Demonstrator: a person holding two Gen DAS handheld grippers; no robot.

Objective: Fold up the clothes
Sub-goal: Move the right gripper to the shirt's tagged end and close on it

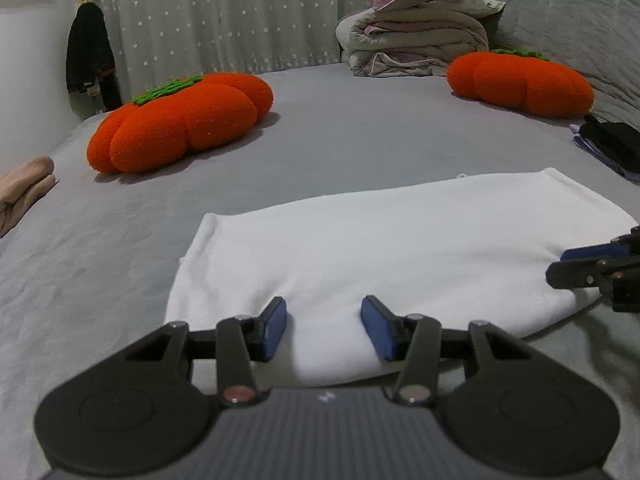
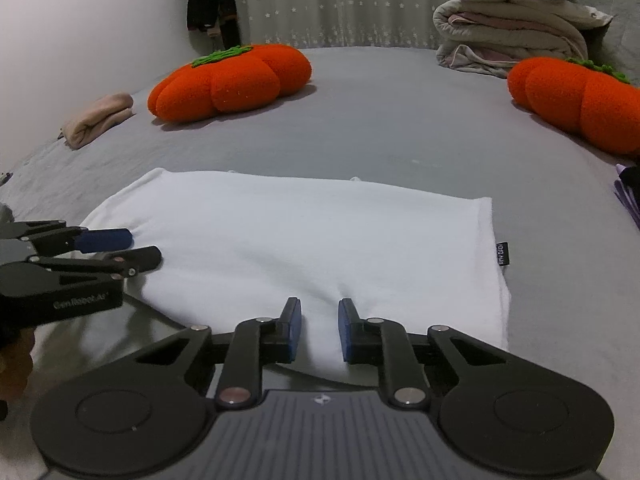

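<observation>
A folded white garment (image 1: 384, 248) lies flat on the grey bed sheet (image 1: 320, 140). My left gripper (image 1: 324, 326) sits at the garment's near edge, left of centre. A raised hump of white cloth fills the gap between its blue pads (image 1: 276, 328), which touch it on both sides. My right gripper (image 2: 320, 328) is at the near edge towards the garment's right side (image 2: 280, 240), its jaws narrow and pinching a ridge of cloth that puckers ahead of the pads. Each gripper shows in the other's view: the right gripper (image 1: 580, 264), the left gripper (image 2: 120, 248).
Two orange pumpkin cushions (image 1: 180, 124) (image 1: 520, 80) lie farther back on the bed. A stack of folded bedding with a pillow (image 1: 416, 36) stands at the back. A beige folded cloth (image 1: 24, 188) lies at the left edge and dark clothes (image 1: 612, 144) at the right. A small black label (image 2: 502, 254) sticks out of the garment's right side.
</observation>
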